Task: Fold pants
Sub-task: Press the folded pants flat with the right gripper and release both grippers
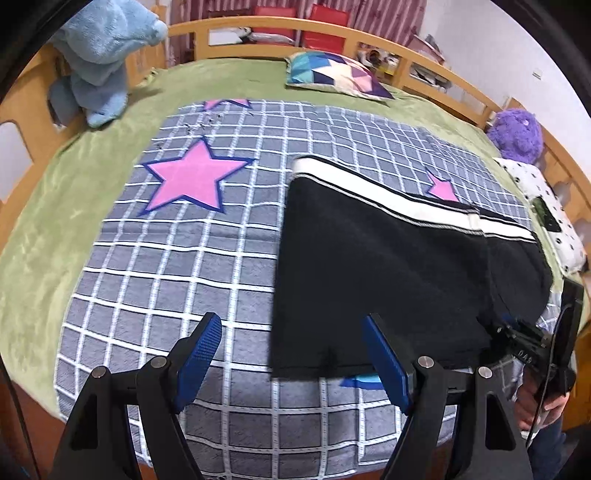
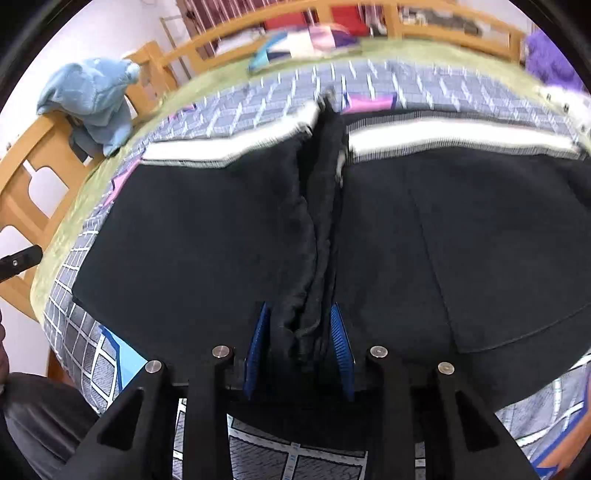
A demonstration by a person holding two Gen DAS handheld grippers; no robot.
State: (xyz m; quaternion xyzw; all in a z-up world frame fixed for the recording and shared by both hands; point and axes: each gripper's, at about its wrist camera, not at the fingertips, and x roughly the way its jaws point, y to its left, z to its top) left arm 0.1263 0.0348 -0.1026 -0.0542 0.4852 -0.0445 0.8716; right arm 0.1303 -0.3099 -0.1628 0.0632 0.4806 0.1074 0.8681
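Observation:
Black pants (image 1: 388,273) with a white stripe along the far side lie on the grey checked blanket (image 1: 177,280) on the bed. My left gripper (image 1: 295,354) is open and empty, just above the blanket at the pants' near left corner. My right gripper (image 2: 299,343) is shut on a bunched fold of the black pants (image 2: 207,236) at their near edge; it also shows at the right of the left wrist view (image 1: 517,332). The far part of the right wrist view is motion-blurred.
A blue plush toy (image 1: 103,62) hangs on the wooden bed rail (image 1: 258,27) at far left. A patterned pillow (image 1: 336,74) lies at the far side, a purple plush (image 1: 517,133) and a dotted pillow (image 1: 546,210) at right. The green sheet (image 1: 55,192) surrounds the blanket.

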